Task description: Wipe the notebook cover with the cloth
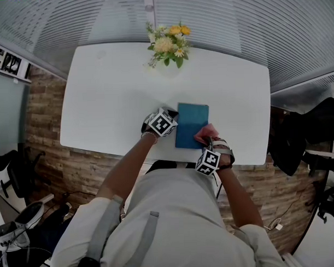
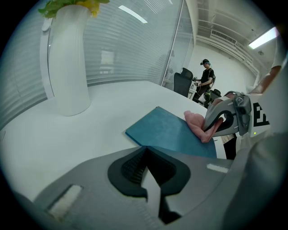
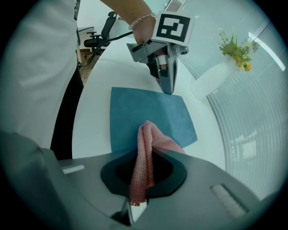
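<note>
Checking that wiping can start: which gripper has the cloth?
The right gripper, shut on the pink cloth over the blue notebook. The left gripper has no cloth; its tip sits at the notebook's corner.

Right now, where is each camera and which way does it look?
Head view: on the person's head, facing down at the table, notebook, left gripper and right gripper; arms and chest show.
Left gripper view: on the left gripper, facing across the notebook toward the right gripper; its shut fingers show.
Right gripper view: on the right gripper, facing the left gripper; its fingers pinch the cloth.
Shared: the gripper views face each other across the notebook.
</note>
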A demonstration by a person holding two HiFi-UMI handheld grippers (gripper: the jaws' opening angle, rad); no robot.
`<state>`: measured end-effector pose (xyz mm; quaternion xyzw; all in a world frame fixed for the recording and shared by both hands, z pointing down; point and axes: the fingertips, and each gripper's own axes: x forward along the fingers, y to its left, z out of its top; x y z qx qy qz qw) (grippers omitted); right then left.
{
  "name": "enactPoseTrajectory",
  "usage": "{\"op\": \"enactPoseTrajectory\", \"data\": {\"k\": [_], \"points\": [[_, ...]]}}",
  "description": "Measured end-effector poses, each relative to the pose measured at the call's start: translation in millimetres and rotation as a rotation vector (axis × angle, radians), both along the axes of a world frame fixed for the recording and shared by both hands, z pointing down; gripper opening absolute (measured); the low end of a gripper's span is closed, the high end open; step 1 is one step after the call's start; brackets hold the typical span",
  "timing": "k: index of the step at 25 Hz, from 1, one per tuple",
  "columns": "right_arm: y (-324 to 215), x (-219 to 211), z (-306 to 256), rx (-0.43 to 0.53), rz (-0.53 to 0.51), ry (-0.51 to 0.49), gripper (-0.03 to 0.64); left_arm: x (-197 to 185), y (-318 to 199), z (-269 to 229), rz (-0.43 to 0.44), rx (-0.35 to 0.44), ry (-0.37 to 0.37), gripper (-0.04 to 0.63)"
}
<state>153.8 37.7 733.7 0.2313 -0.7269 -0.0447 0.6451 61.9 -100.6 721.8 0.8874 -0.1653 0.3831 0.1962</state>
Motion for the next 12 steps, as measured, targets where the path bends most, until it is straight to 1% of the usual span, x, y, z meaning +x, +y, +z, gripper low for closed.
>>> {"op": "enactPoseTrajectory", "data": {"k": [6, 12], "points": [[10, -1, -2, -0.017, -0.006, -0.008, 0.008, 2, -1, -1, -0.005, 0.002, 0.012, 0.003], [23, -1, 0, -0.049, -0.001, -0.023, 0.011, 1, 0, -2, -0.001, -0.004, 0.006, 0.003]]}}
